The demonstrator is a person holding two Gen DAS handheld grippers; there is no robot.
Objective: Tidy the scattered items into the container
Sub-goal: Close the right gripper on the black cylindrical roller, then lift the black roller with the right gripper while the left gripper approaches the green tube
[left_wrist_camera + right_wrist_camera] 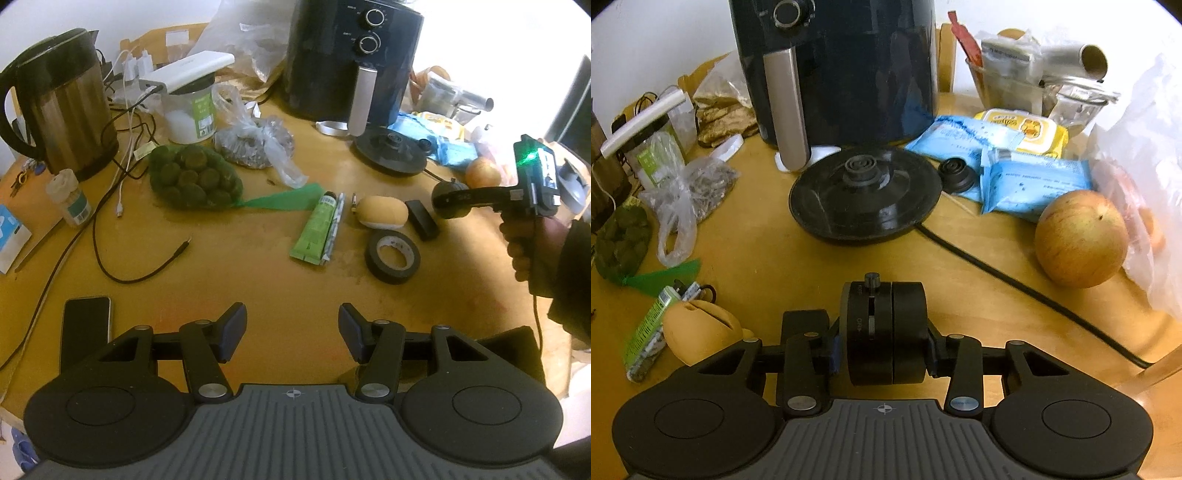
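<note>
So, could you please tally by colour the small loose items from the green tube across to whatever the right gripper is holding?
Black: 3 (tape roll, block, round device in the right gripper jaws)
Green: 1 (tube)
Tan: 1 (oval case)
Silver: 1 (foil strip beside the tube)
Total: 6

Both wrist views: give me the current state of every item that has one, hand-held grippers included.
left hand-held gripper: open, nothing between the fingers
right hand-held gripper: shut on the black round device
kettle: off its base, lid closed
kettle base: bare, cord attached
green tube: lying flat, capped
black tape roll: lying flat
phone: screen dark
</note>
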